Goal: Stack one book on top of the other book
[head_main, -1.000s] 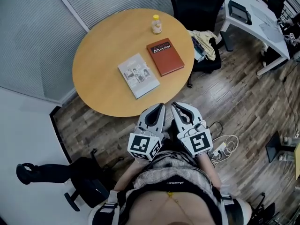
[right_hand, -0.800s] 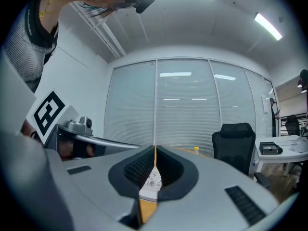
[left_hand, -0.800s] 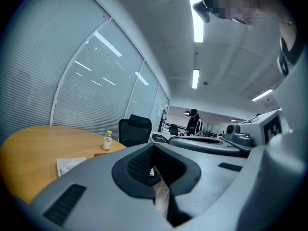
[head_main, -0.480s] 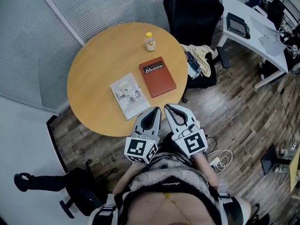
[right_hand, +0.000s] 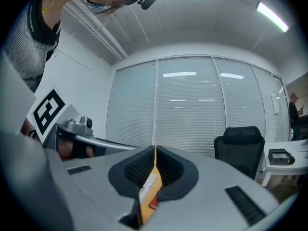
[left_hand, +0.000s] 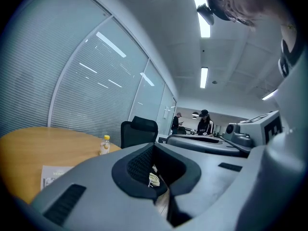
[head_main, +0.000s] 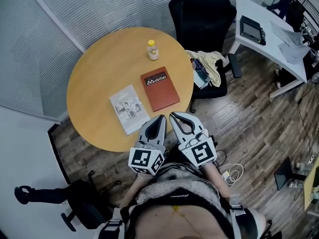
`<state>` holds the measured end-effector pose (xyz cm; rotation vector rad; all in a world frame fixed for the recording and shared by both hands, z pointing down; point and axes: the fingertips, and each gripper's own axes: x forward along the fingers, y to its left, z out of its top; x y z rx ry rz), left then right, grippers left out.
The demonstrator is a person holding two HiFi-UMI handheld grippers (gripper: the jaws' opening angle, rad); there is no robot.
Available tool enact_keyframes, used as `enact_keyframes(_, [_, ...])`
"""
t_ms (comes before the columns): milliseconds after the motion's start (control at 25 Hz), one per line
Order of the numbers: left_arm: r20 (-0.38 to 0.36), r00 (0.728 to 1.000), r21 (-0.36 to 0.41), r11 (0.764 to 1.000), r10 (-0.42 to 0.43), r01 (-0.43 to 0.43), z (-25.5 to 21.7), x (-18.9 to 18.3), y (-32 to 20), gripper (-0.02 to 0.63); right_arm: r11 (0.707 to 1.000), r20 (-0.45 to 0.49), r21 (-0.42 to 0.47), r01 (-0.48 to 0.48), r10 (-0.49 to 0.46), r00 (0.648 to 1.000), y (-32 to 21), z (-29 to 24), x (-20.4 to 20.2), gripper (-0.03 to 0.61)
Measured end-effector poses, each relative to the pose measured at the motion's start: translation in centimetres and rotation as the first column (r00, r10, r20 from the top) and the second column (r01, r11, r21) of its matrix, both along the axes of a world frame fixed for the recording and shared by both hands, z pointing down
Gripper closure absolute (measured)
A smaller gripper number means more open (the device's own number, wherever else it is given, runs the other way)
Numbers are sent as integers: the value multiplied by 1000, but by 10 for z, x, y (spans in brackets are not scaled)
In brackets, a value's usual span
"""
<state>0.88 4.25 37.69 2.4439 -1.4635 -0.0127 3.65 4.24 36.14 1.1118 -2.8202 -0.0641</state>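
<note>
Two books lie side by side on the round wooden table (head_main: 94, 68): a red book (head_main: 159, 88) and, to its left, a grey-white book (head_main: 128, 108). Both grippers hang side by side over the table's near edge, just short of the books. My left gripper (head_main: 160, 118) is shut and holds nothing; its tips are close to the grey-white book's near corner. My right gripper (head_main: 174, 116) is shut and empty too, just below the red book. In the left gripper view the shut jaws (left_hand: 154, 147) point past the grey-white book (left_hand: 53, 174). The right gripper view shows its jaws (right_hand: 155, 149) closed.
A small yellow-capped bottle (head_main: 152, 50) stands on the table's far side. A black office chair (head_main: 199, 14) with clothes (head_main: 207, 63) sits behind the table, a white desk (head_main: 269, 29) at the right. Cables (head_main: 232, 171) lie on the wooden floor; another chair's base (head_main: 75, 203) is at lower left.
Both grippers have moved forward together toward the table; their tips now reach over its near edge, close to the books. Both stayed shut.
</note>
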Motion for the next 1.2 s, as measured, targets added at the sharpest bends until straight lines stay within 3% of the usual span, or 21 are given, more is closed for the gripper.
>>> enact_keyframes(640, [-14,997,0,998,-70,70,1,44,-36,592,998,-7,2,66,-66,998,-37,4,53,552])
enact_keyframes(880, [-3,999,-1,999,-48,48,2,56,-43,592,1000,24,5,22,-22,999,-44,0,70,552])
enact_keyframes(1200, [24,999,11,999,-49,49,2,46,-54,592,1000,18,-2,20,-20,1000,-57,4,60,552])
